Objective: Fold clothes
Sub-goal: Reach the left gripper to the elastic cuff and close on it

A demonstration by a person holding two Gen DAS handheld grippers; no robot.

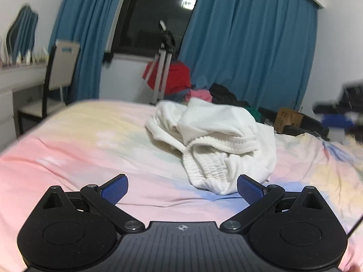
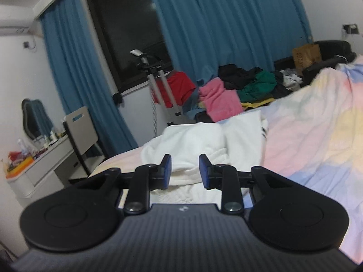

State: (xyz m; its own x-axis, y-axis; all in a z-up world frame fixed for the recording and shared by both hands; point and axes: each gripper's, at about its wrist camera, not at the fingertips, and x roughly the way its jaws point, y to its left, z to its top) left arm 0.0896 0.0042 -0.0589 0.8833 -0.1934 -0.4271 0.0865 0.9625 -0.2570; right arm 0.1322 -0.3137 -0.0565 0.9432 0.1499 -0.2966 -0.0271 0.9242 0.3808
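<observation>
Crumpled white garment with a ribbed elastic waistband (image 1: 215, 142) lying in a heap on the pastel pink-and-yellow bed cover (image 1: 79, 140). Left gripper (image 1: 182, 188), jaws spread wide and released, just short of the garment's near edge. Right gripper (image 2: 184, 172), jaws partly apart and holding nothing, directly over the white fabric (image 2: 204, 138).

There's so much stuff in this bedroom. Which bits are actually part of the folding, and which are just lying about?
Part of the job:
white garment, crumpled
bed it lies on
left gripper, open
right gripper, open

Just lying about:
clothes pile
tripod
chair
dresser
curtains
cardboard box
</observation>
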